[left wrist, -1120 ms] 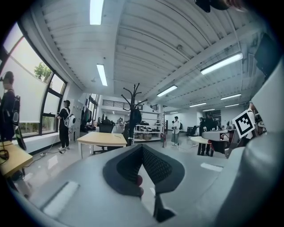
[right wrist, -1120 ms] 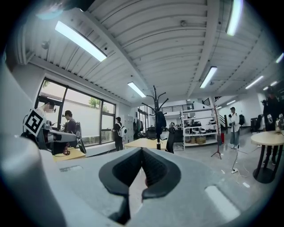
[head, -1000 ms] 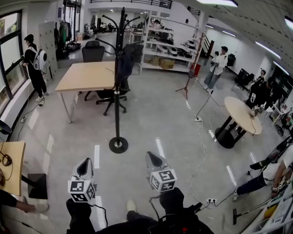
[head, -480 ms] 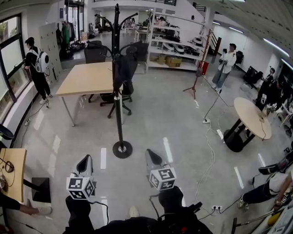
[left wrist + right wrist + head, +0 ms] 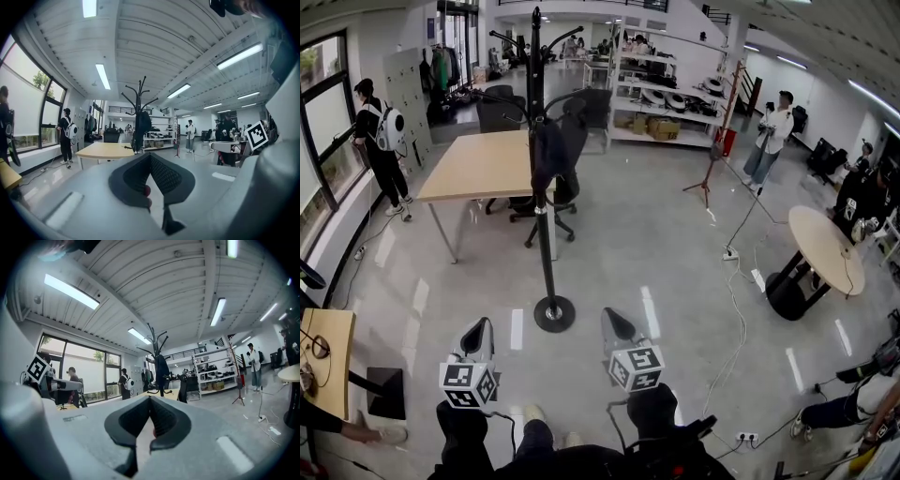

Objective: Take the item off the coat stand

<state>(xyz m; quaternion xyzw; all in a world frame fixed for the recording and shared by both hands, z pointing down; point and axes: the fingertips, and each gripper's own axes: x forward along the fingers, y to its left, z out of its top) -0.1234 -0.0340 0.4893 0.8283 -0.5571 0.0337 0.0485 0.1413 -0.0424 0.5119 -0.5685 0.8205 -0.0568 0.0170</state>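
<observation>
At the lower left of the head view, the left gripper (image 5: 476,330) has its jaws pressed together with nothing between them. At centre, the coat stand (image 5: 546,225) is closer than a second ago, its base just ahead of both grippers. The dark garment (image 5: 551,155) hangs high on it at upper centre, out of reach. Right of centre, the right gripper (image 5: 614,323) is likewise closed and empty. The approach looks nearly done; lifting and opening come next.
</observation>
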